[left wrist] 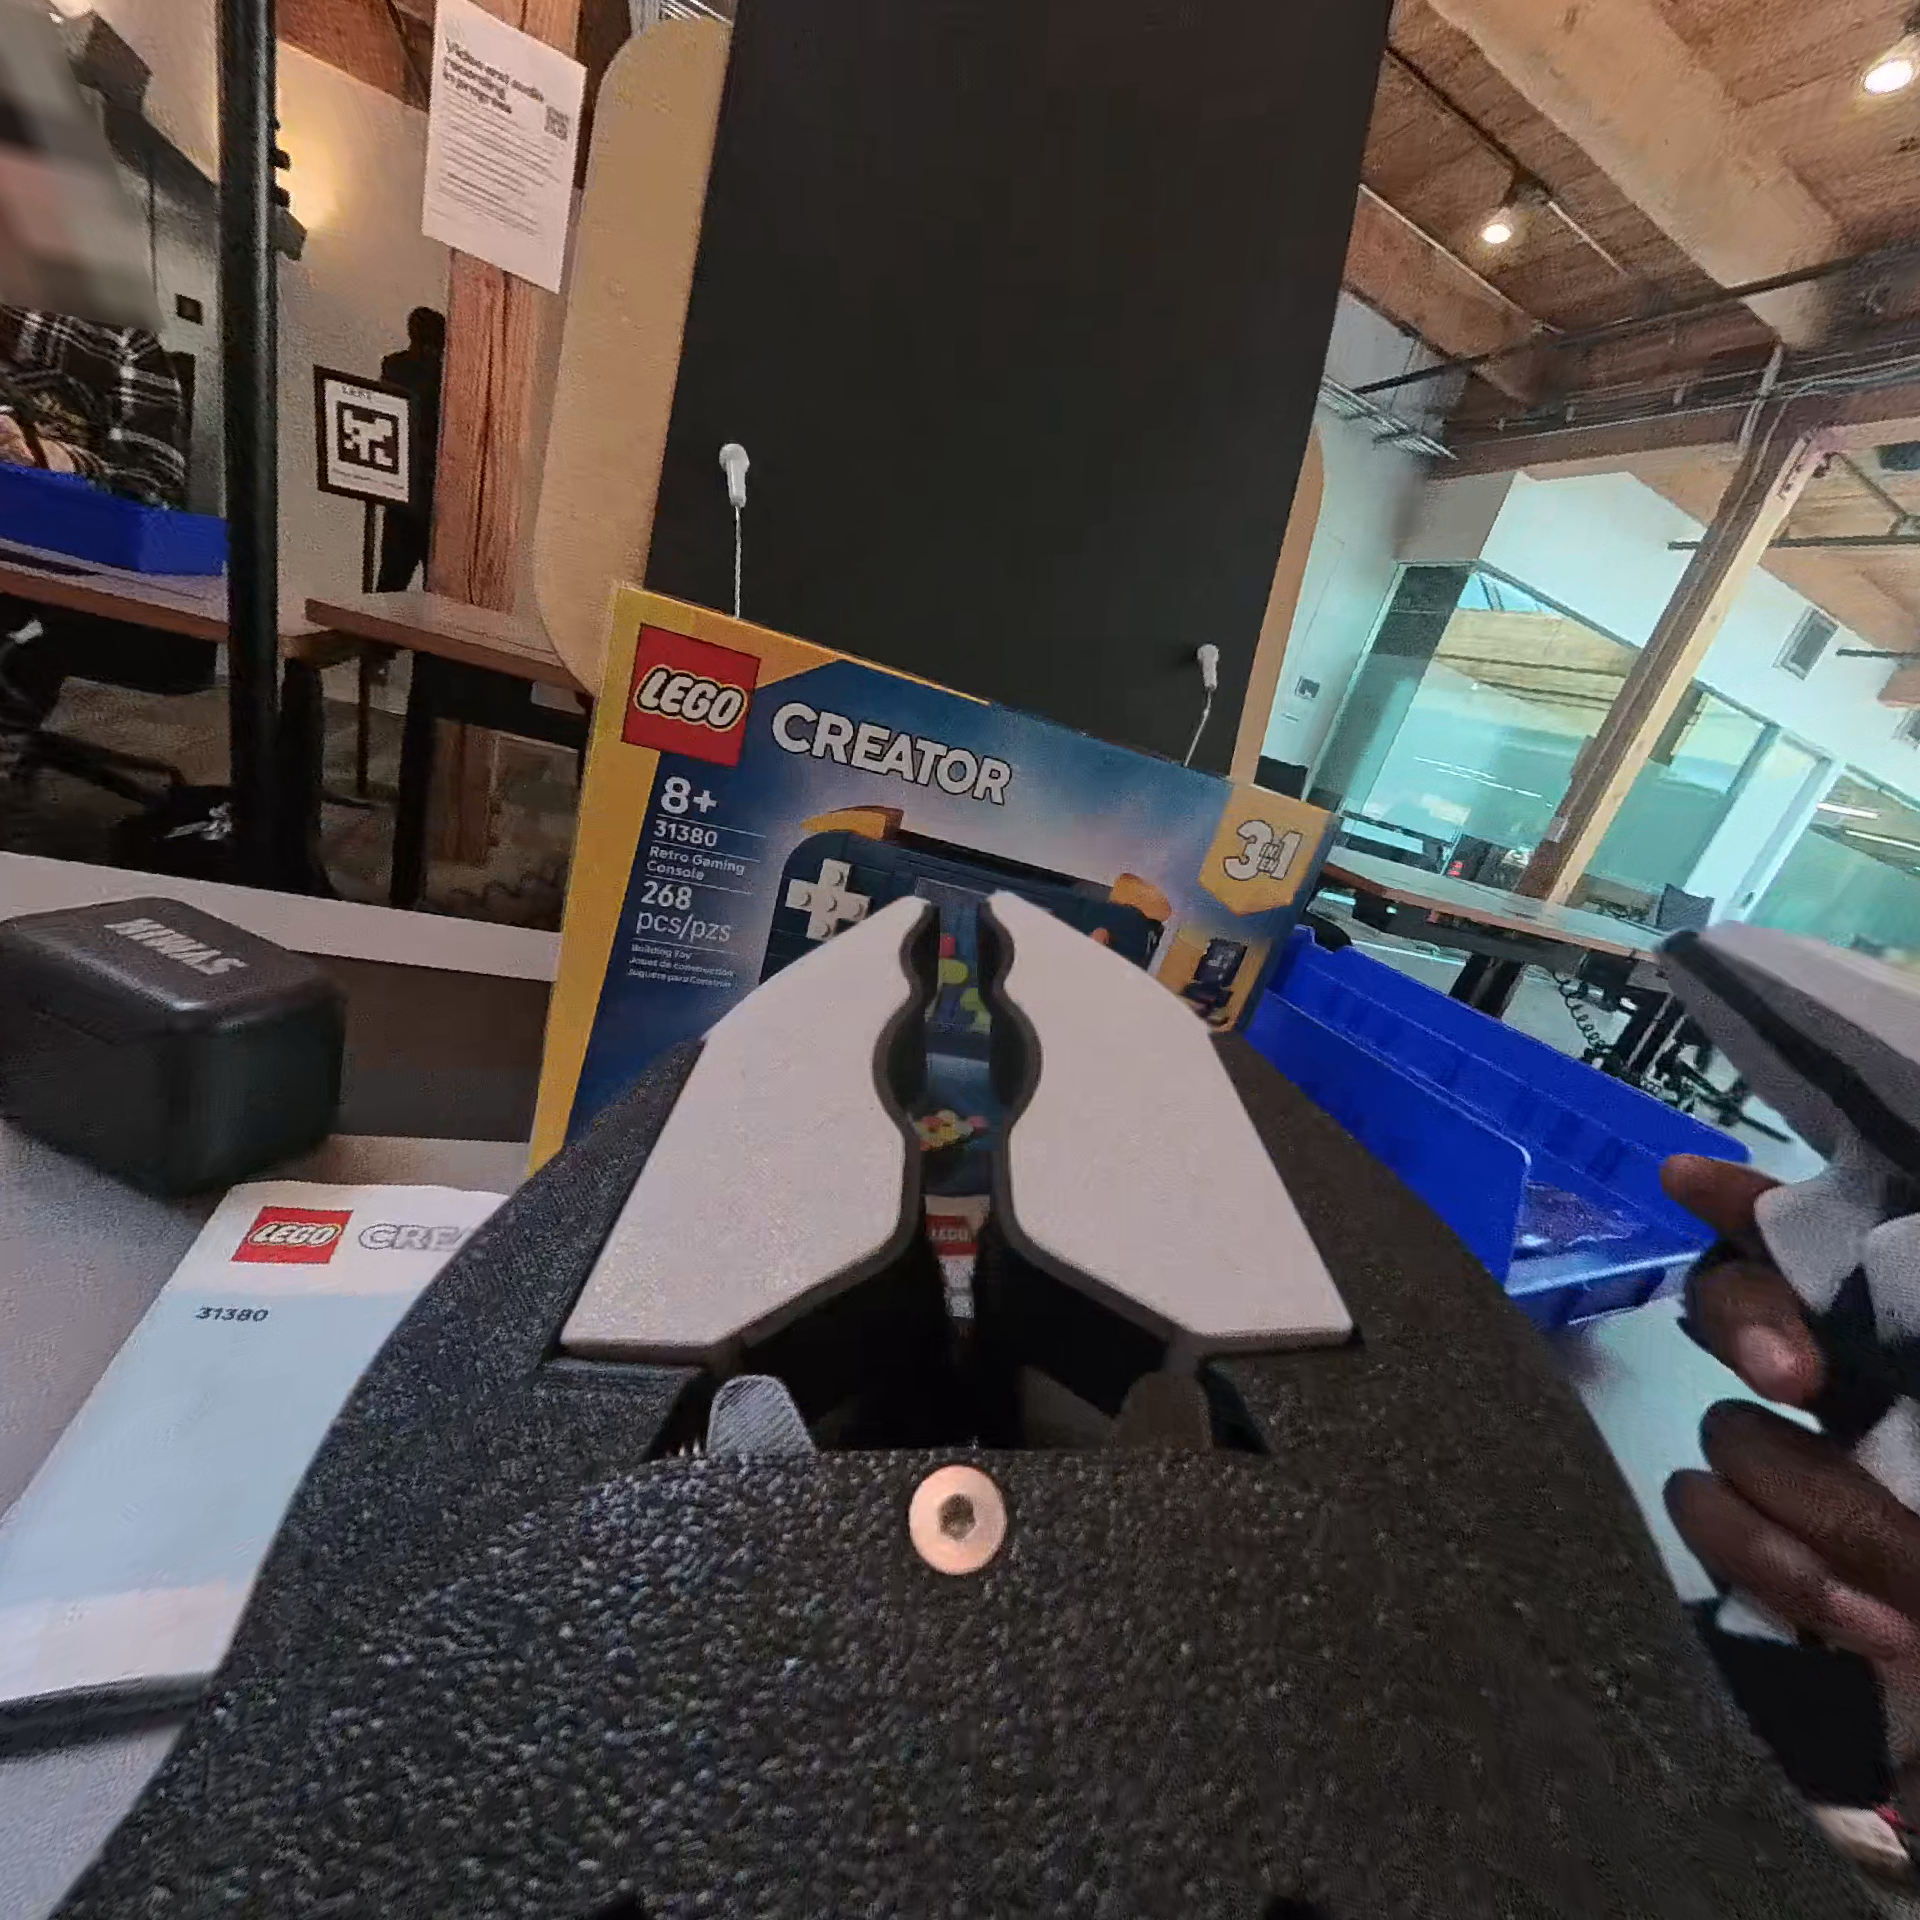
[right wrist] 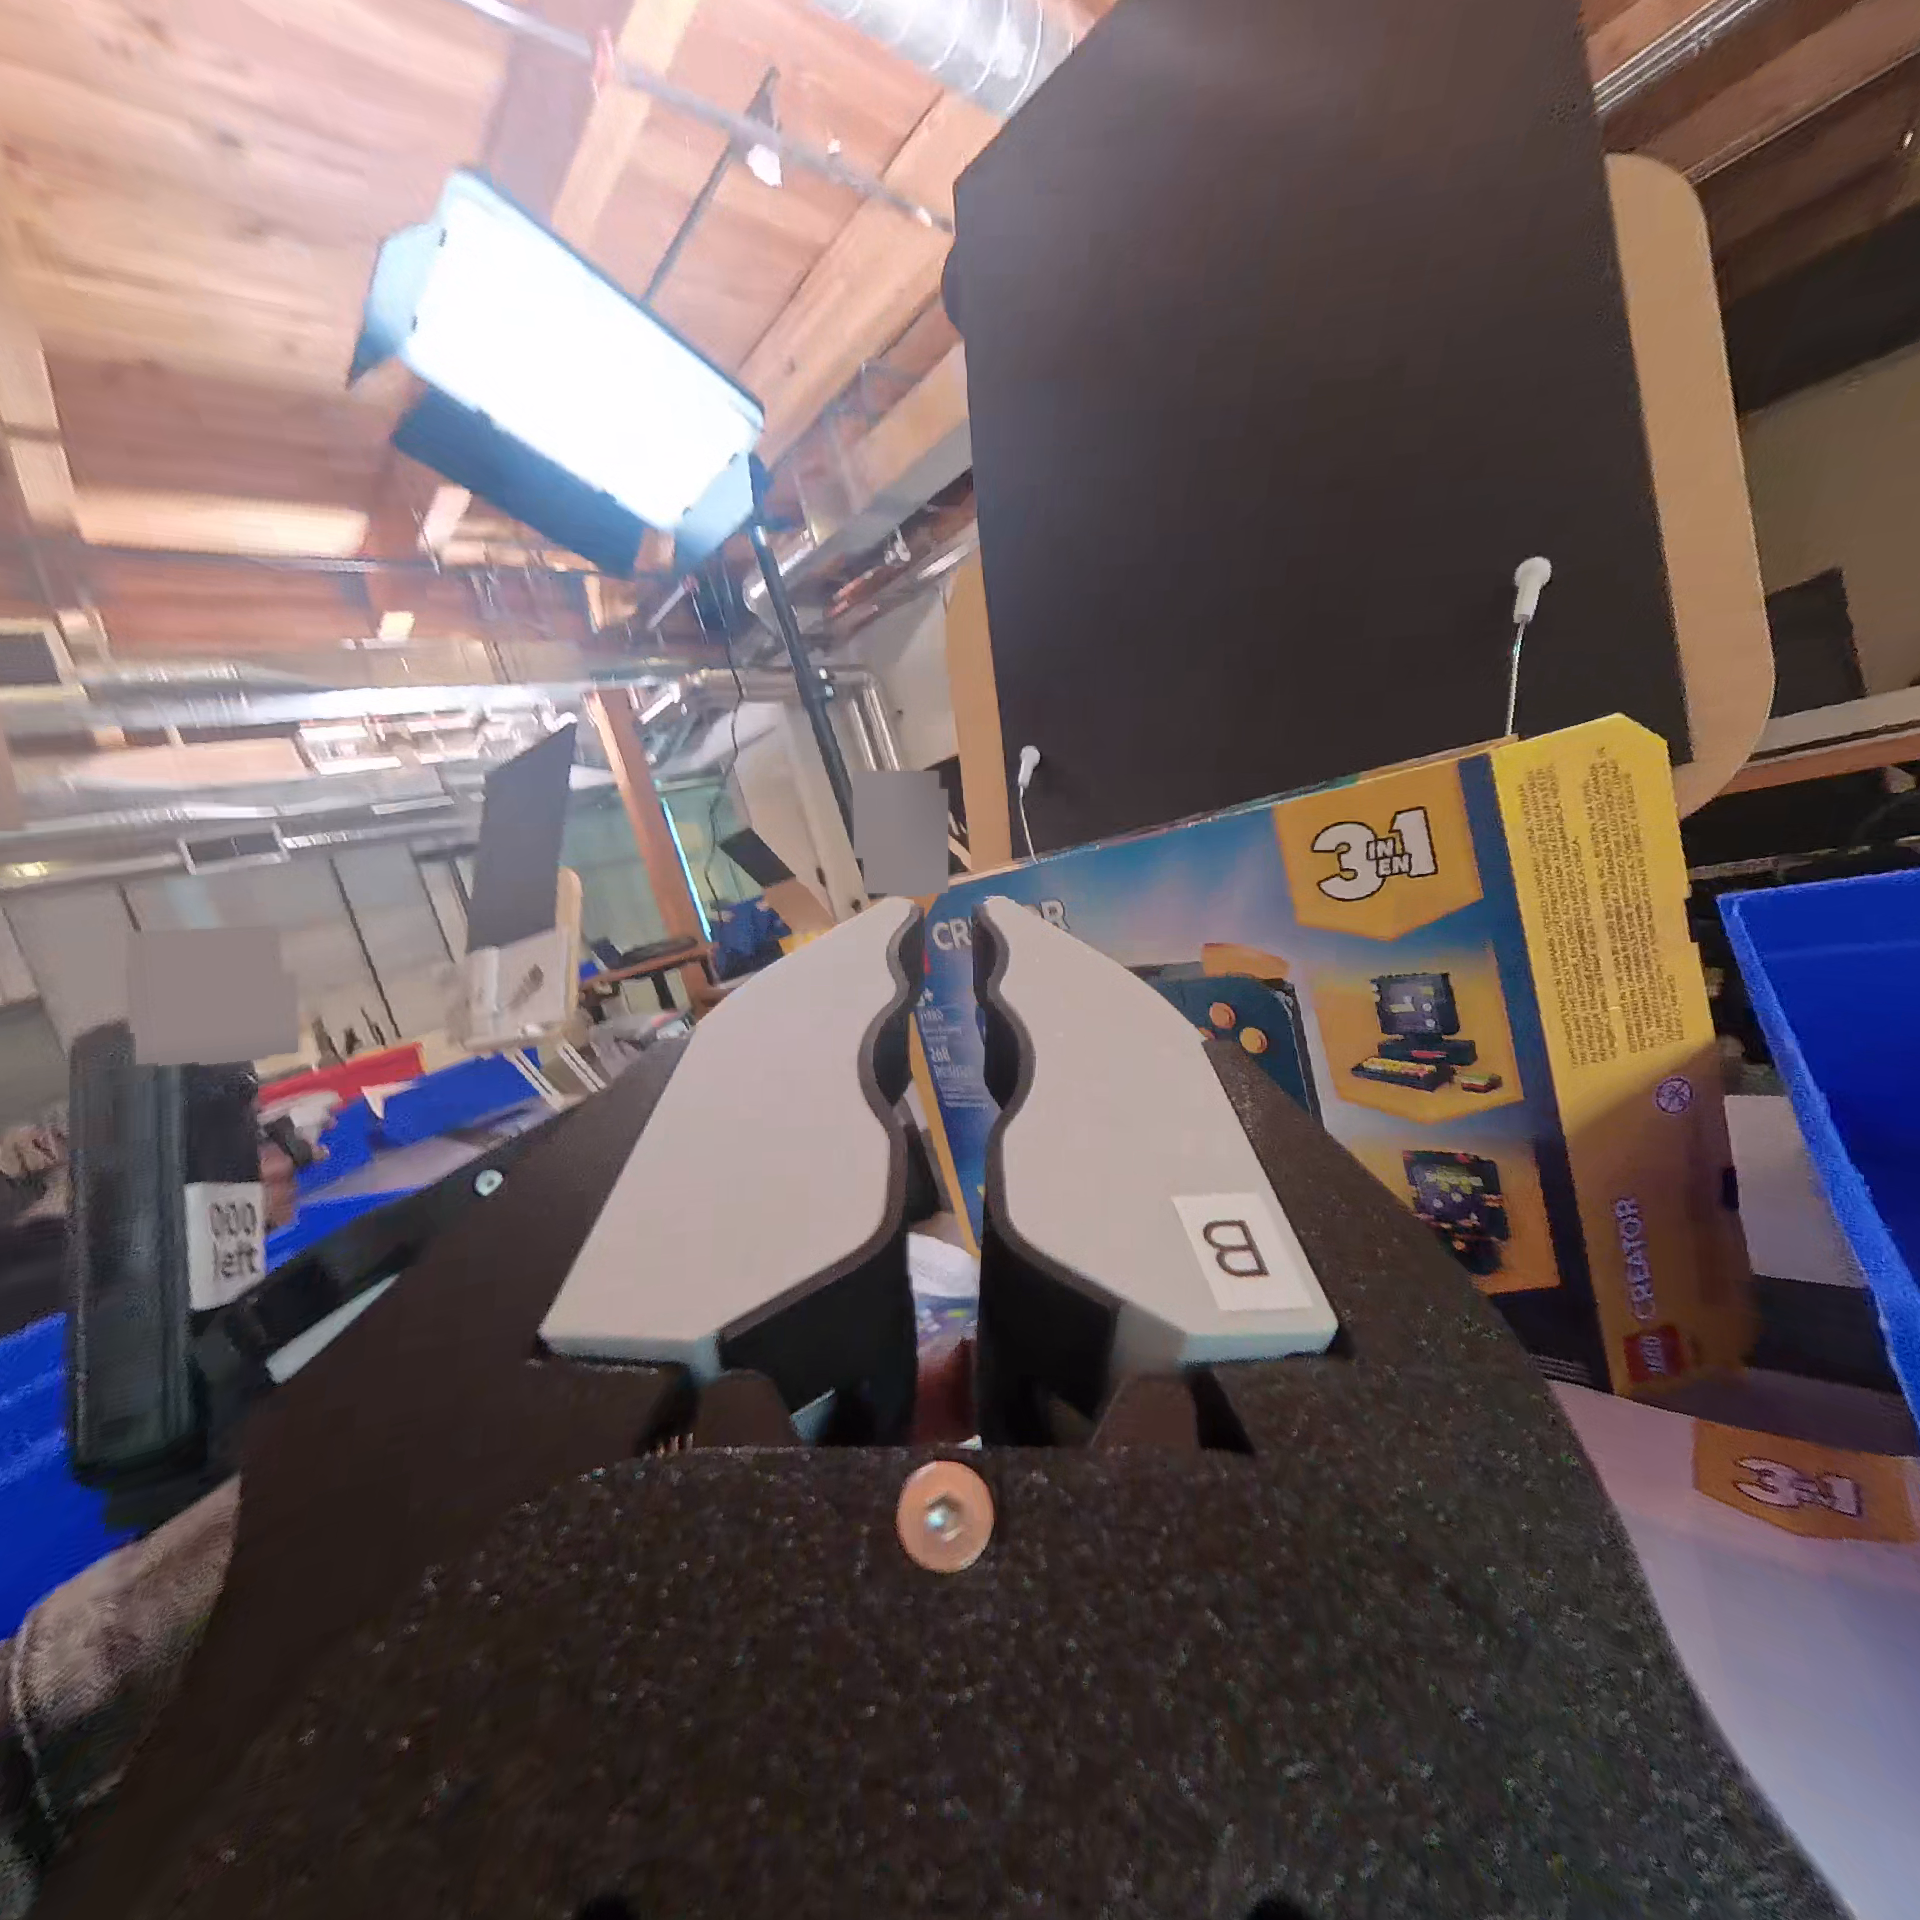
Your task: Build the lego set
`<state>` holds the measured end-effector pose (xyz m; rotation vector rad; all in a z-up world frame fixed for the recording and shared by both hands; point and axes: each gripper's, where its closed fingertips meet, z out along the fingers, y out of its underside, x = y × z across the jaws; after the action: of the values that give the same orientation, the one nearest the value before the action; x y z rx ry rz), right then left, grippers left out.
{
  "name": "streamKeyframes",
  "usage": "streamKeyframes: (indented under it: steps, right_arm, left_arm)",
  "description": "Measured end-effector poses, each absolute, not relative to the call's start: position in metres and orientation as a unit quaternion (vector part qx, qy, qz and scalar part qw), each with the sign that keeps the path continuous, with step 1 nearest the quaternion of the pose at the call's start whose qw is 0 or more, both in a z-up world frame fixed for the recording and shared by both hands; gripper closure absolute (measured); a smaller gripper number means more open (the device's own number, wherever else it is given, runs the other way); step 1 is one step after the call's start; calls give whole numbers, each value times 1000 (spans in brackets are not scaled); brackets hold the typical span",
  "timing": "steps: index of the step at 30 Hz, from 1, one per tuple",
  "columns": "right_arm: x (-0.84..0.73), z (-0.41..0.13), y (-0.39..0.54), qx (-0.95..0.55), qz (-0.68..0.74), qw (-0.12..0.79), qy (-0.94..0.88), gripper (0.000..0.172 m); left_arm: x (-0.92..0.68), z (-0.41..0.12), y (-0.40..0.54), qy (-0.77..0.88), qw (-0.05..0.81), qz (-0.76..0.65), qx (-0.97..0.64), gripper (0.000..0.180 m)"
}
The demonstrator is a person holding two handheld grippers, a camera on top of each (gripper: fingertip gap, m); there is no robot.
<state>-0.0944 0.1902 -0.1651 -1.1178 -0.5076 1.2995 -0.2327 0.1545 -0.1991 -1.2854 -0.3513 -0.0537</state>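
A colourful toy brick box [left wrist: 935, 790] stands upright on the white table [left wrist: 62, 1247], in front of a tall black panel [left wrist: 1018, 364]. My left gripper [left wrist: 961, 904] points at the box front, short of it. Its jaws stand a narrow gap apart with nothing between the pads. My right gripper [right wrist: 951, 909] points at the same box [right wrist: 1455, 987] from its right side, jaws also slightly apart and empty. The right gripper also shows at the right edge of the left wrist view [left wrist: 1787, 1008], held by a hand [left wrist: 1787, 1455].
A white instruction booklet [left wrist: 208, 1403] lies flat at the front left. A black case [left wrist: 156, 1039] sits behind it. A blue bin [left wrist: 1455, 1122] stands right of the box; it also shows in the right wrist view [right wrist: 1829, 1039]. A studio light [right wrist: 561, 374] hangs overhead. The left gripper's tips are roughly 15 cm from the right gripper's. To reach the black case [left wrist: 156, 1039] in a straight line is about 20 cm for my left fingers, about 35 cm for my right.
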Motion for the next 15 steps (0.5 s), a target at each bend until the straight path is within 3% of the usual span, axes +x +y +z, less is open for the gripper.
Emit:
streamKeyframes:
  steps: [15]
  right_arm:
    - [-125,-202,174,-503,502,604,-361,164]
  left_arm:
    - [-219,-226,165,-41,733,56,-676,174]
